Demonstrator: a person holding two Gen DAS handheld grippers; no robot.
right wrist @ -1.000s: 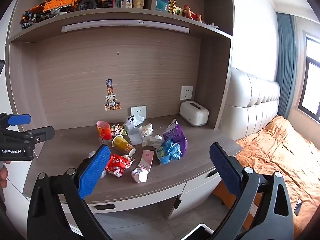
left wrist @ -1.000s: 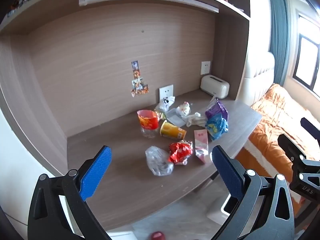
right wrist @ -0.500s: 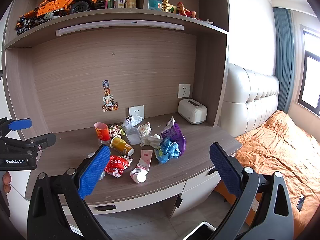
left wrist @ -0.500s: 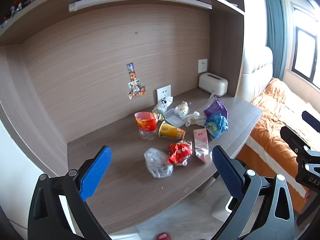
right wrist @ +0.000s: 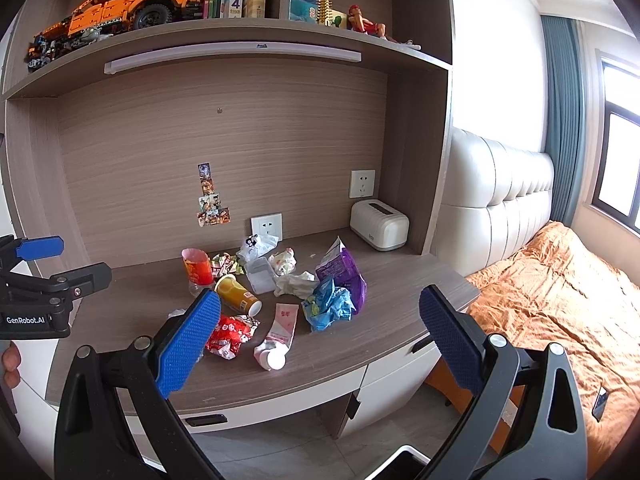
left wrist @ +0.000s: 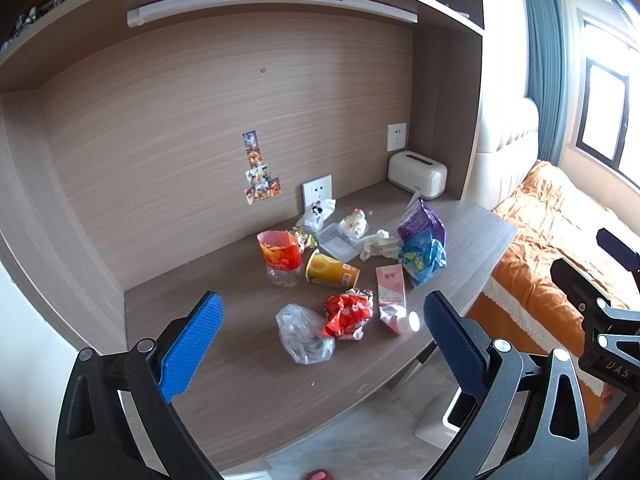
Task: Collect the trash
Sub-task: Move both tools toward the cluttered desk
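Observation:
Trash lies in a heap on the wooden desk (left wrist: 224, 360): a crumpled red wrapper (left wrist: 346, 314), a clear plastic bag (left wrist: 304, 334), a pink carton (left wrist: 392, 296), a yellow cup (left wrist: 330, 272) on its side, a red cup (left wrist: 279, 249), blue (left wrist: 424, 256) and purple (left wrist: 422, 224) bags. The same heap shows in the right wrist view, with the red wrapper (right wrist: 230, 334) and pink carton (right wrist: 280, 330). My left gripper (left wrist: 318, 348) is open and empty, in front of the desk. My right gripper (right wrist: 316, 340) is open and empty, further back.
A white toaster (right wrist: 378, 224) stands at the desk's back right under a shelf (right wrist: 240, 44) with books and a toy truck. A white bin (left wrist: 444, 412) stands on the floor by the desk. A bed with an orange cover (right wrist: 560, 300) is to the right.
Both grippers have drifted slightly; the left wrist view has shifted a little so the heap sits nearer the middle. Both stay open. No trash has moved.

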